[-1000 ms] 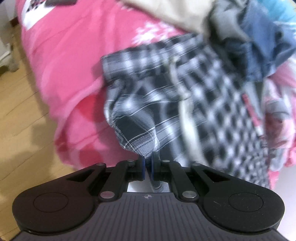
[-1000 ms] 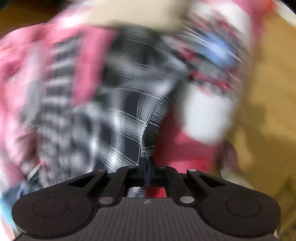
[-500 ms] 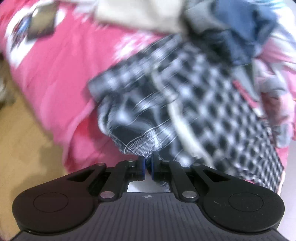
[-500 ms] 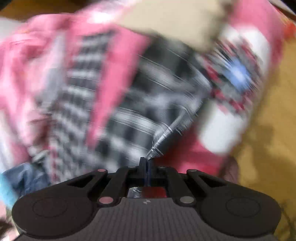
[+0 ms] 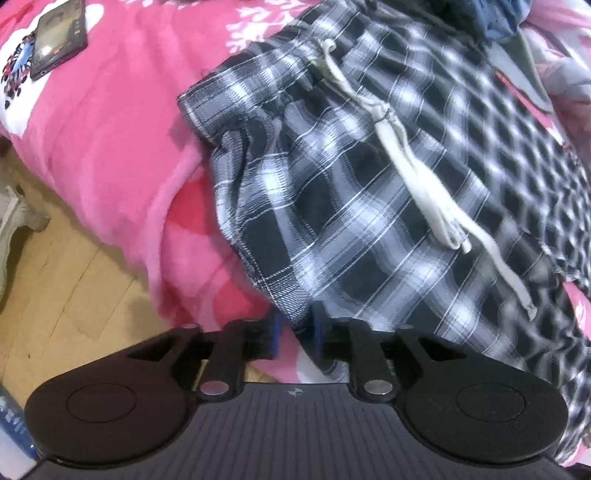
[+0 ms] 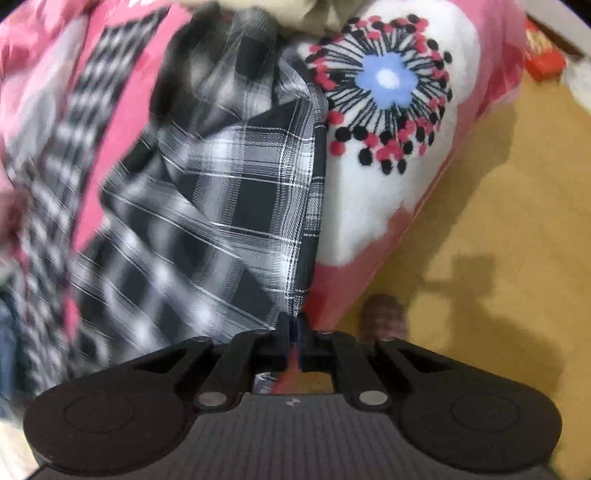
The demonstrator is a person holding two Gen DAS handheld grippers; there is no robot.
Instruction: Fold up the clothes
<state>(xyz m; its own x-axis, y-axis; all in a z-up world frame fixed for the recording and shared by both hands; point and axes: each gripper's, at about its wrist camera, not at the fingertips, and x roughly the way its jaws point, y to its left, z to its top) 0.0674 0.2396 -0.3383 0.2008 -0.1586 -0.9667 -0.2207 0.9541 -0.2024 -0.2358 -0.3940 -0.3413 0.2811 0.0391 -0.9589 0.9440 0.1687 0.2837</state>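
Observation:
Black-and-white plaid shorts [image 5: 332, 206] with a cream drawstring [image 5: 413, 177] lie spread on the pink blanket [image 5: 110, 129]. In the left wrist view, my left gripper [image 5: 296, 332] is at the shorts' near corner. Its blue-padded fingers stand parted, and the fabric corner sits loosely between them with pink showing in the gap. In the right wrist view, the same plaid shorts [image 6: 221, 206] stretch away from my right gripper [image 6: 294, 332]. It is shut on the edge of the shorts at the hem.
A phone [image 5: 59, 37] lies on the blanket at far left. A heap of other clothes [image 5: 498, 18] sits beyond the shorts. The bed edge drops to a wooden floor [image 5: 55, 288], also seen as floor [image 6: 498, 221]. A foot [image 6: 384, 321] and a red box [image 6: 543, 59] are on it.
The left gripper's fingers have spread apart from their pinch on the shorts' corner. Both grippers moved in over the bed and the shorts settled flatter on the blanket.

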